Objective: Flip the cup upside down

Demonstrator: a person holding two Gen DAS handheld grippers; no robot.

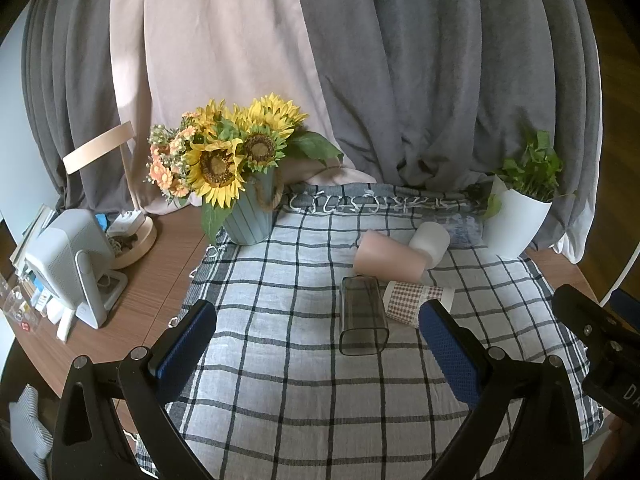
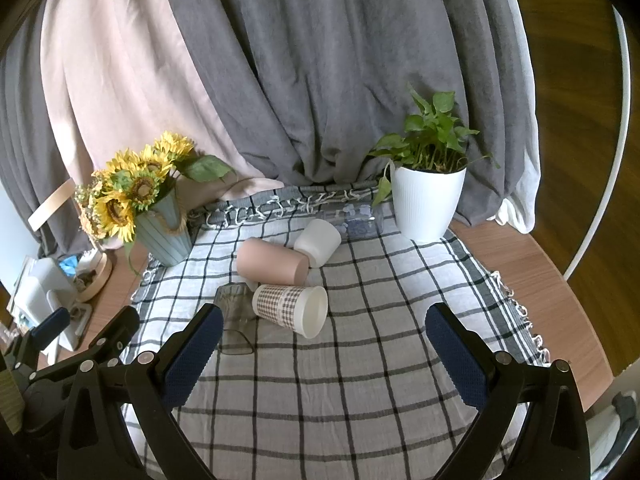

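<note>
Grey and pink curtains (image 1: pixel 360 80) back the bench (image 2: pixel 532 264) and its checked cloth (image 1: pixel 300 400). Both tongs, left (image 1: pixel 318 334) and right (image 2: pixel 324 340), hover low, spread wide, empty. Only the right view shows the checked cup's (image 2: pixel 290 308) open mouth; it lies on its side just ahead of the right tongs, among the pink (image 2: pixel 272 266), white (image 2: pixel 318 242) and clear (image 1: pixel 362 316) cups.

text: "DA", cut off, possibly more | on: right gripper (image 1: pixel 600 344) body | else: none legible

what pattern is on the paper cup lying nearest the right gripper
Brown and white gingham check on the paper cup, with a plain white rim; clearest in the right wrist view.
</note>
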